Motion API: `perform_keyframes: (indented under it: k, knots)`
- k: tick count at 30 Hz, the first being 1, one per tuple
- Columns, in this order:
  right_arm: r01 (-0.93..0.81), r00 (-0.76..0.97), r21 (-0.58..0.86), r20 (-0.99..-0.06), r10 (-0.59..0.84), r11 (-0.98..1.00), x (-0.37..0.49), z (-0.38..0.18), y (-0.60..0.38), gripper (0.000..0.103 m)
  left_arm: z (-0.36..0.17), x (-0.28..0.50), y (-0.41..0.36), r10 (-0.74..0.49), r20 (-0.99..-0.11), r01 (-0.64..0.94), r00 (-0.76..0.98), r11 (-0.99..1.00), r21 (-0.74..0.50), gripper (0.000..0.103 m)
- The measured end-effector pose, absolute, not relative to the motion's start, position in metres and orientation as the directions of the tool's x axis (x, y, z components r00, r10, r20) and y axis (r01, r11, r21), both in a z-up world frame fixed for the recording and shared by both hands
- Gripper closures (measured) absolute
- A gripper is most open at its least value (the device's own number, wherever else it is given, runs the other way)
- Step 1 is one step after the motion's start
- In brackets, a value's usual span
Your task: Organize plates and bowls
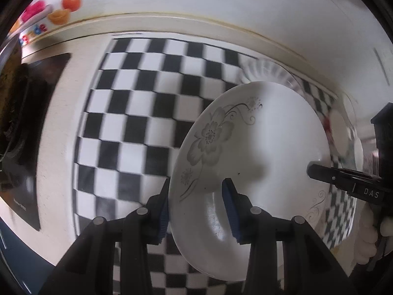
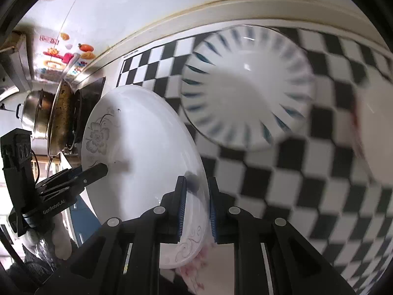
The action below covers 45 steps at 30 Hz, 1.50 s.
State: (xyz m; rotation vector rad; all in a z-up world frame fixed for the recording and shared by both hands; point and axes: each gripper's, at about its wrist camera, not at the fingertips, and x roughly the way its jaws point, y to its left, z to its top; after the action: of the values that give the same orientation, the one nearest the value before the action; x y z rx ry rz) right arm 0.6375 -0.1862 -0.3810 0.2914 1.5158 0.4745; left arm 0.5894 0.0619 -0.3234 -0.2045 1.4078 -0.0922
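Both grippers clench one floral plate (image 1: 250,132): left gripper (image 1: 196,196) at its six o'clock rim, right gripper (image 2: 196,196) opposite. Glazed china looks stiff, slick and breakable, so opposite-rim holds suit it

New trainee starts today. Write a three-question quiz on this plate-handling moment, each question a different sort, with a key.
1. True or false: both grippers grip the same white floral-patterned plate.
2. What pattern covers the mat beneath?
A. stripes
B. black-and-white checks
C. dots
3. Fill in: the white bowl resting on the mat carries ____ streaks around its wall.

Key: 1 true: the left gripper and the right gripper each clamp a rim edge. 2 B. 3 blue.
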Motion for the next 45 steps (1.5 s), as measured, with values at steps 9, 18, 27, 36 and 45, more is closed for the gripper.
perform_keyframes:
  k: [9, 18, 27, 36, 45]
  knots:
    - [0.007, 0.032, 0.457, -0.889, 0.457, 0.889, 0.55, -0.385, -0.276, 0.084, -0.337, 0.558, -0.017, -0.213, -0.973, 0.069, 0.09, 0.976, -0.208, 0.066]
    - [0.091, 0.01, 0.437, -0.899, 0.438, 0.895, 0.508, -0.416, -0.323, 0.084, -0.37, 0.533, -0.07, -0.172, -0.985, 0.155, -0.007, 0.973, -0.171, 0.066]
    - [0.06, -0.031, 0.391, -0.919, 0.393, 0.918, 0.5, -0.432, -0.319, 0.084, -0.385, 0.53, -0.087, -0.116, -0.993, 0.156, -0.021, 0.981, -0.118, 0.065]
    - [0.071, -0.057, 0.387, -0.918, 0.392, 0.919, 0.502, -0.433, -0.318, 0.084, -0.399, 0.526, -0.088, -0.109, -0.993, 0.113, -0.052, 0.987, -0.114, 0.065]
    - [0.111, -0.107, 0.376, -0.916, 0.387, 0.92, 0.509, -0.43, -0.321, 0.084, -0.396, 0.523, -0.085, -0.127, -0.991, 0.065, -0.038, 0.989, -0.13, 0.063]
